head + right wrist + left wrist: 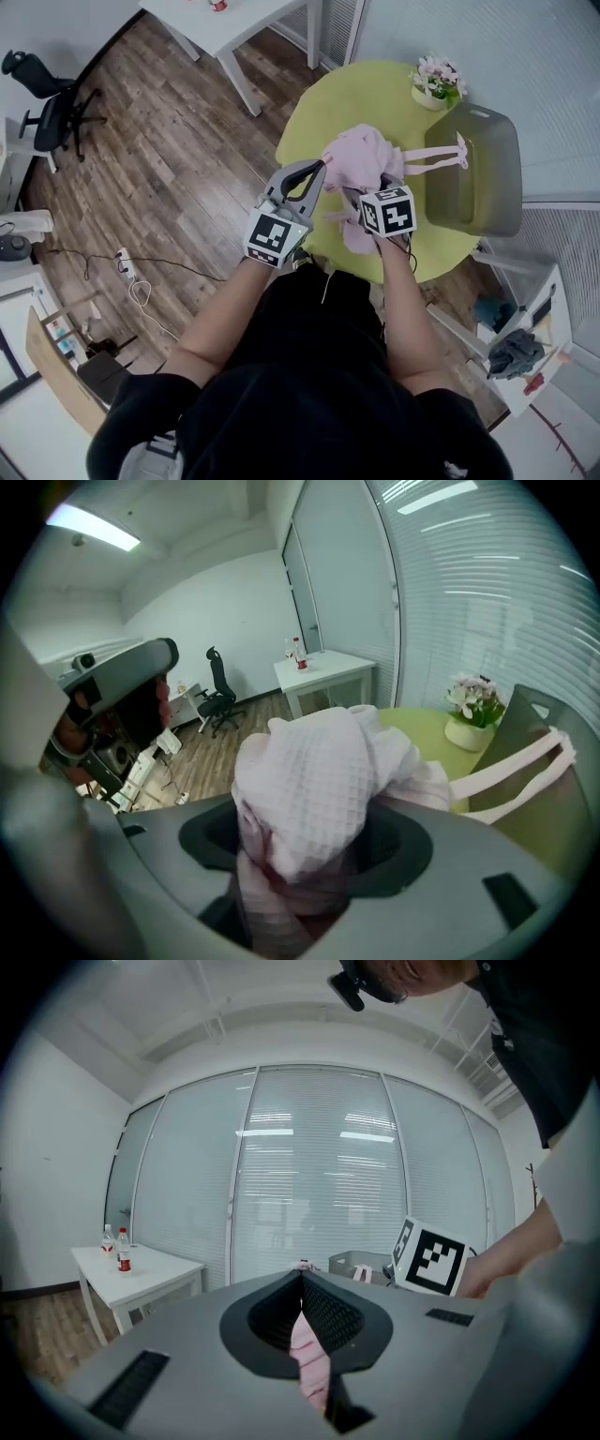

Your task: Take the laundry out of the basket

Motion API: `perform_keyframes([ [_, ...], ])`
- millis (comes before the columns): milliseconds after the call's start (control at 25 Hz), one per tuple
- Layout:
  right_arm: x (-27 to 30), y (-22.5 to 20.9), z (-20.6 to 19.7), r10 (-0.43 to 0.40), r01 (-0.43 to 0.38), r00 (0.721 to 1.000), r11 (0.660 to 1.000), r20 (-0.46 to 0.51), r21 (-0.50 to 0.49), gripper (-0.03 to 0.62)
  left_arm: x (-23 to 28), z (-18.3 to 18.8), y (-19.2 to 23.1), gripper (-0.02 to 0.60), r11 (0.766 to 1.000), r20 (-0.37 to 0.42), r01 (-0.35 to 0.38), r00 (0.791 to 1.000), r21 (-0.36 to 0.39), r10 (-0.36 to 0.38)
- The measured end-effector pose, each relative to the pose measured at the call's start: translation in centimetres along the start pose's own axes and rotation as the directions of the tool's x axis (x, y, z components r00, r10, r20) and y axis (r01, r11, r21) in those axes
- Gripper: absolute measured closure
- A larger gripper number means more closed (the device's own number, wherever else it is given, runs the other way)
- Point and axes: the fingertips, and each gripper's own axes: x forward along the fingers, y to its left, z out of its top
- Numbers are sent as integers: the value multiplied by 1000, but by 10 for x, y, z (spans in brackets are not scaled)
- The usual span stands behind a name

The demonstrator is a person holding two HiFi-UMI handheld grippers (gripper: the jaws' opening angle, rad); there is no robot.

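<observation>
A pink waffle-weave garment [361, 157] lies bunched on the round yellow-green surface [342, 94]. Its long axis runs left to right, with its straps [436, 156] trailing right onto the grey basket [487, 183]. The left tool [317, 171] pinches a thin fold, and the right tool [309, 846] clamps a thick wad.

The round yellow-green table [366, 98] lies bare across its far and left parts — open room there. A heaped pink waffle-weave garment [361, 155] fills the near middle, a grey plastic basket [506, 169] blocks the right edge, and a small pot of pale flowers [436, 82] stands just beyond it.
</observation>
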Motion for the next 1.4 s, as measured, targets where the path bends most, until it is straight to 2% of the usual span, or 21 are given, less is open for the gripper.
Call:
perform_keyframes([
  [240,69,-27,-76,-12,20,990,998,-144,61,281,-3,-31,8,571,1000,-46,-4,999,-13,3],
  [360,84,-38,-100,-26,42,984,995,-176,88,281,-6,-44,11,571,1000,-72,-10,997,-24,8],
  [680,97,-39,-100,-69,81,978,995,-196,53,281,-5,-63,12,571,999,-96,-13,995,-40,9],
  [880,98,-39,-98,-44,64,976,994,-214,85,279,4,-68,10,571,999,-95,-10,996,-44,6],
  [1080,78,-30,-92,-38,61,973,994,-228,94,257,3,-56,8,571,999,-72,-5,997,-43,2],
  [1280,41,-26,-62,-69,82,987,993,-146,86,256,-3,-39,8,571,999,-47,-4,999,-34,2],
  [1400,14,-17,-39,-57,62,996,996,-71,71,256,-8,-27,5,571,999,-29,6,1000,-44,-7],
])
